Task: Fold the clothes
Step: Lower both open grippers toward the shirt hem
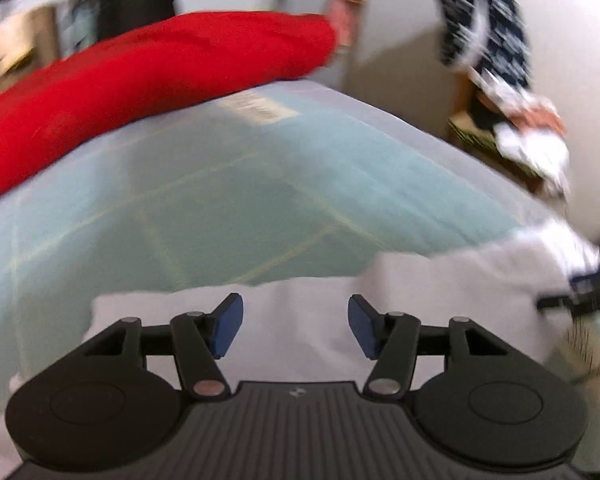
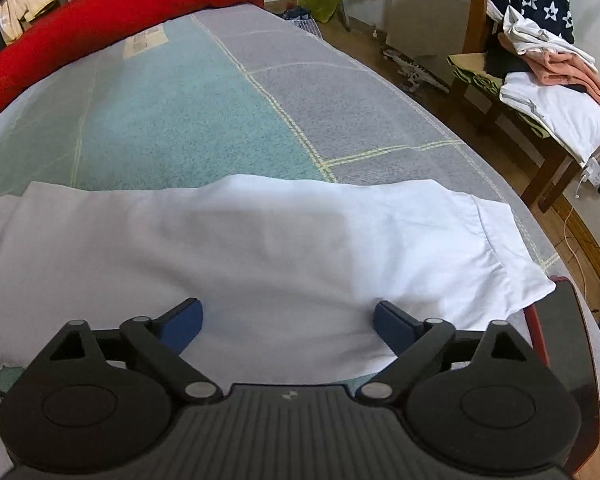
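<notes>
Much of my left view is smeared with blur, so the bed (image 1: 228, 184) with its teal and grey checked sheet reads only as soft colour there, and the red quilt (image 1: 148, 76) along its far side runs out of frame at the left edge. Beyond the bed, the wooden chair (image 2: 512, 112) piled with clothes is sharp in my right view but a streak in the left.

Across the near part of the bed lies the white garment (image 2: 260, 248), spread flat and smooth with faint creases and a hemmed end towards the right; its left end is cut off in both views.

My left gripper (image 1: 295, 325) hangs over the white cloth, jaws apart, nothing between them. My right gripper (image 2: 287, 322) stands wide, released, with the cloth below its blue pads (image 2: 392, 330).
</notes>
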